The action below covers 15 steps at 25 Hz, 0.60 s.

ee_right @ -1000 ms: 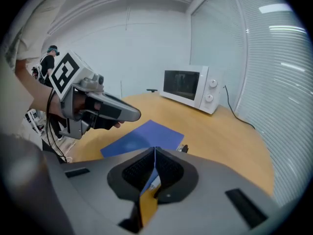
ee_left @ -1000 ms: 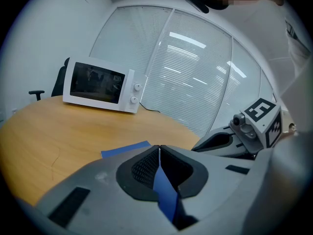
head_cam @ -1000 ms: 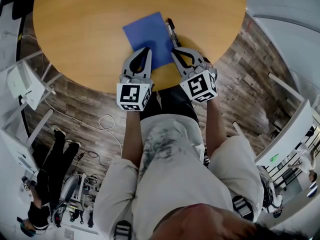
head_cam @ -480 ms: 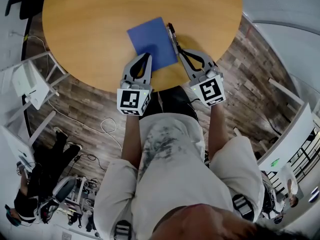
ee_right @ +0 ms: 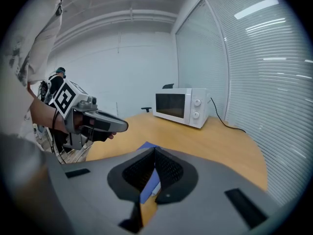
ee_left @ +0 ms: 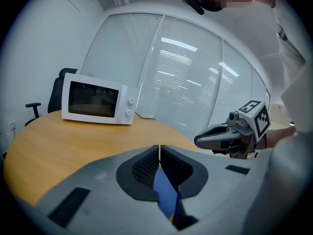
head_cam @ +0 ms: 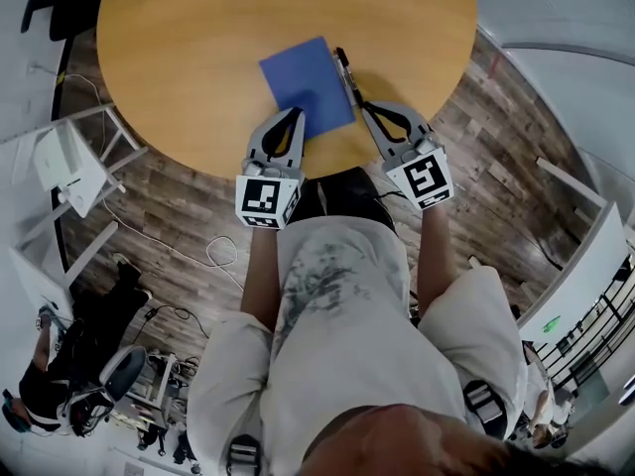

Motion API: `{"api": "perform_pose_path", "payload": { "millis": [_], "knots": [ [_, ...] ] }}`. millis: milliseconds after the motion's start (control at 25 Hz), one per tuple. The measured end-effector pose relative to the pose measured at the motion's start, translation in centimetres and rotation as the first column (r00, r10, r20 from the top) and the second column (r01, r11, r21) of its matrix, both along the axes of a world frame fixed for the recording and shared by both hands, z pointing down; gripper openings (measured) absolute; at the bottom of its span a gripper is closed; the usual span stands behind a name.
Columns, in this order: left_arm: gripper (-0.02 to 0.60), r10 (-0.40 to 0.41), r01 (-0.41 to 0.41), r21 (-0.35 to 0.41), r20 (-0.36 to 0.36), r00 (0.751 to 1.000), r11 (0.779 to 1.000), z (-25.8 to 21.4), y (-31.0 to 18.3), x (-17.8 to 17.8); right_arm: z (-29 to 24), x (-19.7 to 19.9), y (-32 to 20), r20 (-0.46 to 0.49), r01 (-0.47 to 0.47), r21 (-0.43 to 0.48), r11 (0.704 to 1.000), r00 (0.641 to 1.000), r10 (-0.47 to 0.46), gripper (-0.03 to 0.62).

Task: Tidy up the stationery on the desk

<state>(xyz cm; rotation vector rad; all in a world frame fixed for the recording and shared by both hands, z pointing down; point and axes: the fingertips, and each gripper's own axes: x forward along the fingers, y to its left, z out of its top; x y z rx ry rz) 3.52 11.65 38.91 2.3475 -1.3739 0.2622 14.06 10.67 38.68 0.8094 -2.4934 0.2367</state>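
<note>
A blue notebook [head_cam: 308, 85] lies flat on the round wooden desk [head_cam: 198, 67], near its front edge. A black pen [head_cam: 343, 69] lies along the notebook's right side. My left gripper [head_cam: 295, 115] is shut with nothing in it, its tips at the notebook's near edge. My right gripper [head_cam: 359, 102] is also shut and empty, by the pen's near end. In the left gripper view the notebook [ee_left: 166, 196] shows blue beneath the closed jaws. The right gripper view shows the notebook [ee_right: 148, 189] the same way.
A white microwave [ee_left: 95, 102] stands at the far side of the desk, also in the right gripper view as the microwave [ee_right: 181, 106]. A black office chair [ee_left: 56, 84] sits behind it. White furniture [head_cam: 64, 167] and cables lie on the wood floor to the left.
Both grippers have drawn back slightly toward the person, and the right one has shifted a little to the right. Notebook and pen lie as before.
</note>
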Motion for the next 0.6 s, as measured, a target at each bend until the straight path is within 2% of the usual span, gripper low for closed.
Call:
{"api": "perform_pose_path", "payload": {
  "millis": [440,600],
  "knots": [
    [0.017,0.031,-0.031,0.013,0.018,0.999,0.999,-1.6,1.0,0.7,-1.3,-0.2,0.9,0.028,0.004,0.025,1.000,1.000,-0.004,0.063],
    [0.017,0.039,-0.040,0.009,0.028,0.999,0.999,-2.2,1.5,1.0,-2.1,-0.2,1.5,0.031,-0.007,0.008,1.000,0.999,0.007,0.063]
  ]
}}
